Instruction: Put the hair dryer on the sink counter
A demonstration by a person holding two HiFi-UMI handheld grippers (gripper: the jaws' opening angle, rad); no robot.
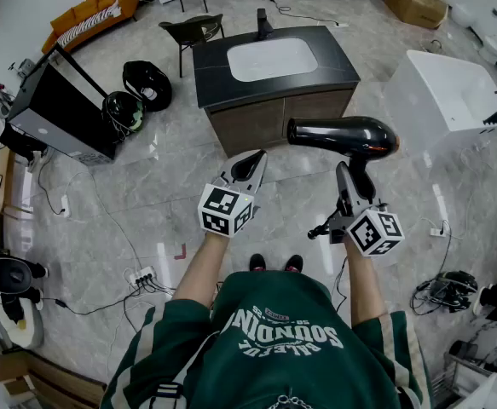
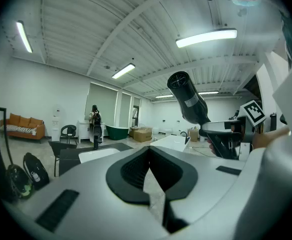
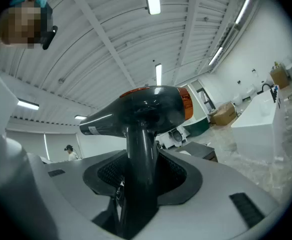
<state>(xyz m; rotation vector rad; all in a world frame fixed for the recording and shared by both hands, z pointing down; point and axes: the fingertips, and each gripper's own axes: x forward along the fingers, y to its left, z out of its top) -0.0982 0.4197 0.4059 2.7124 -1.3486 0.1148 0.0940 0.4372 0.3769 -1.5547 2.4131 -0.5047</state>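
The left gripper (image 1: 246,169) has its jaws closed together on nothing. It is held out level ahead of the person, probably just kept clear while the other hand carries the load. To its right, the right gripper (image 1: 350,181) is clamped on the handle of the black hair dryer (image 1: 342,135). The handle stands upright between the pads and the barrel lies across the top, nozzle pointing left. A grip low on the handle likely keeps the heavy barrel balanced and free to be lowered flat. The dryer is in the air over the marble floor (image 1: 146,186), just right of the left gripper. The dark sink counter (image 1: 212,75), with its white basin (image 1: 272,59), lies farther ahead and slightly left, so the placing is not yet done.
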